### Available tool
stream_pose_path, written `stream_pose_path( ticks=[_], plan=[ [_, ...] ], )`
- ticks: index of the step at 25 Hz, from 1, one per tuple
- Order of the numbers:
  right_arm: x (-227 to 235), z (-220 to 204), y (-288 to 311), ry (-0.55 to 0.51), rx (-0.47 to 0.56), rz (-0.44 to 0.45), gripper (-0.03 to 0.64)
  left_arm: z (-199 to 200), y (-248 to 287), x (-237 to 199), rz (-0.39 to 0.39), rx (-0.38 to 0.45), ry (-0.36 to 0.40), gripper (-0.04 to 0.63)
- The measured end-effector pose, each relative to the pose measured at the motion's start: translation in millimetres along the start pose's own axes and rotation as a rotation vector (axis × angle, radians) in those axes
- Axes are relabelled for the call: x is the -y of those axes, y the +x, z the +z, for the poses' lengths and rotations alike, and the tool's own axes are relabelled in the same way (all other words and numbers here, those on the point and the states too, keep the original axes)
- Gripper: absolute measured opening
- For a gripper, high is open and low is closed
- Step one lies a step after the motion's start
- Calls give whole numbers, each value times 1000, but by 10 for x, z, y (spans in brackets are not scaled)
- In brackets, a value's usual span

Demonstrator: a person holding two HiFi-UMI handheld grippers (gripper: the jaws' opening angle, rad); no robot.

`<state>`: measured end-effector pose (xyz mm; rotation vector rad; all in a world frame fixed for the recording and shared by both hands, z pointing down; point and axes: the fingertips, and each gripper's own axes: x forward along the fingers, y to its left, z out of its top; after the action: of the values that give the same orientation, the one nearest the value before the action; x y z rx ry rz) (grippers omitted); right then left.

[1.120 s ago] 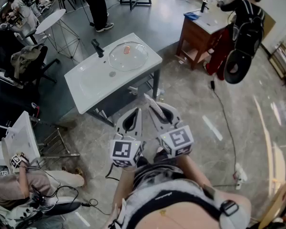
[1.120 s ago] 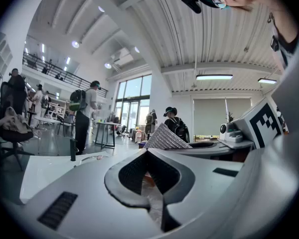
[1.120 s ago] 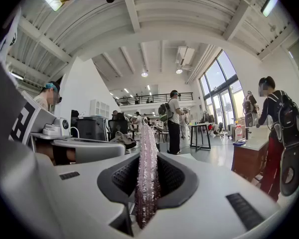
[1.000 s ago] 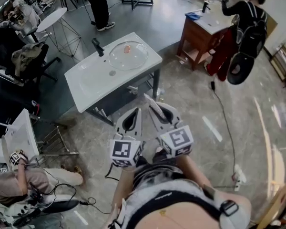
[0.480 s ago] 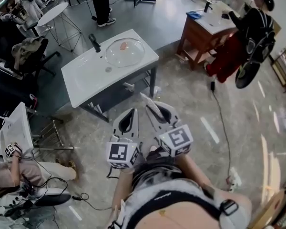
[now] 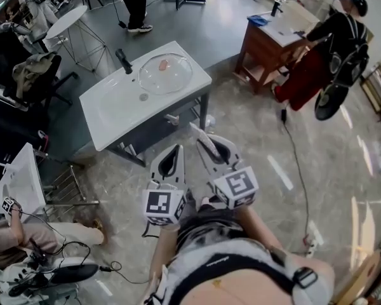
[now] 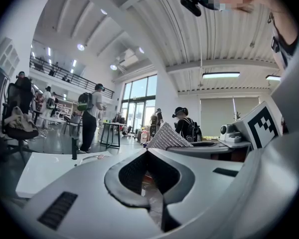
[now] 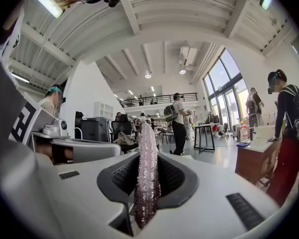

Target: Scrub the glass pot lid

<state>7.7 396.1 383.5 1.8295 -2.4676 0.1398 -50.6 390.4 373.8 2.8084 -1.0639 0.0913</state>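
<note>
The glass pot lid [image 6: 166, 72] with a pink knob lies in the right part of a white sink table [image 6: 114, 110], well ahead of both grippers. My left gripper [image 6: 180, 147] [image 7: 147, 151] is shut with nothing between its jaws. Beside it, my right gripper [image 6: 203, 138] [image 8: 145, 153] is shut on a sparkly pinkish scrubber [image 8: 148, 133] that sticks up past the fingertips. The scrubber also shows as a silvery wedge [image 7: 167, 137] in the left gripper view. Both grippers hang side by side over the floor, short of the table's near edge.
A black faucet [image 6: 124, 61] stands at the sink's back left. At the right a wooden cabinet [image 6: 267, 46] has a person in red trousers [image 6: 317, 62] at it. Chairs and a round table [image 6: 73, 23] stand far left; a cable [image 6: 298, 151] crosses the floor.
The sink table has slid a little left in the head view. Both grippers keep their side-by-side pose and stay shut. The person at the cabinet has shifted.
</note>
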Motion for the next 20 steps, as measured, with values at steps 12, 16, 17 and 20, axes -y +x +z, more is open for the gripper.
stream_pose_path(
  ticks=[12,16,17,20],
  plan=[
    [164,184,888,20,-10,-75,89,167,684,-761,-97,10,48,-6],
    [176,186,1174,15,-2,-99,89,214,841,-977,-132,8,37,-6],
    [181,172,1233,9,1,-105,89,224,865,-1026,-140,10,33,-6],
    [188,133,1410,-10,8,-120,89,238,914,-1188,-157,5,32,-6]
  ],
)
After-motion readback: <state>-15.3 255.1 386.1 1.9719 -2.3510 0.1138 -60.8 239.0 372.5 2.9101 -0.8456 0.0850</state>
